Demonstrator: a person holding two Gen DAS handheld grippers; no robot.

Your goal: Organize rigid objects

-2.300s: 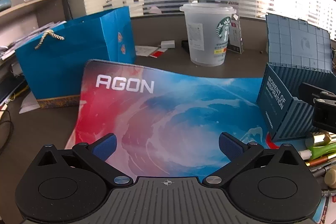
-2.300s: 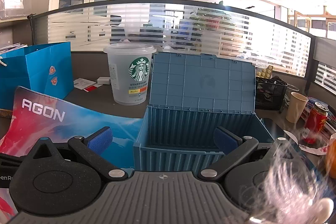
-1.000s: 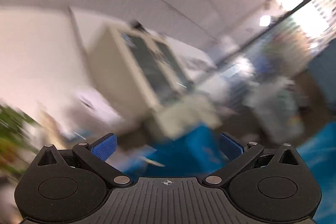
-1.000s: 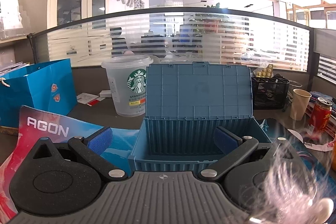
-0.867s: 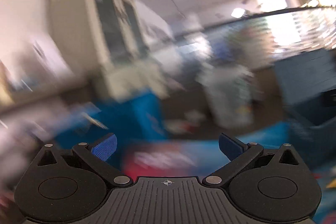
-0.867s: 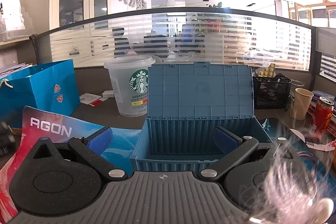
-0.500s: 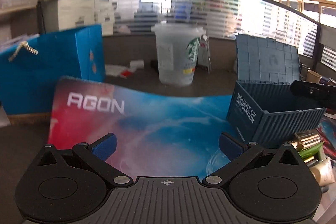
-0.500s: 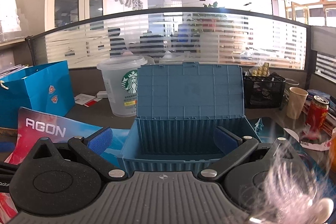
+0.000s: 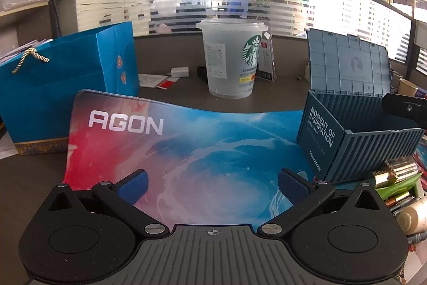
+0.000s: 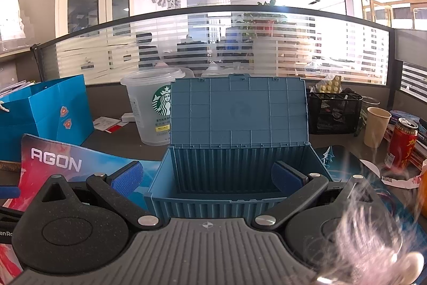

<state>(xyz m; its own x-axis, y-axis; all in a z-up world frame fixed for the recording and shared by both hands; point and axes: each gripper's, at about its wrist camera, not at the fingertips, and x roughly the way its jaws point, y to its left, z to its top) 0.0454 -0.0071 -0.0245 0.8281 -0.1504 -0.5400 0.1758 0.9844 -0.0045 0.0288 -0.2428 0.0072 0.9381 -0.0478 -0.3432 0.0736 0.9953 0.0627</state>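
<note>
Both our left gripper and right gripper gape empty, so we'd swing left toward the cosmetics pile beside the open blue box and pinch one tube squarely.

Open blue box, seemingly empty

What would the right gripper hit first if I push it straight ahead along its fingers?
Most likely the blue container box. The right gripper, jaws open and empty, points at its open top, so it would probably meet the near wall or rim, or else pass over it toward the raised lid. Depth is uncertain.
</note>
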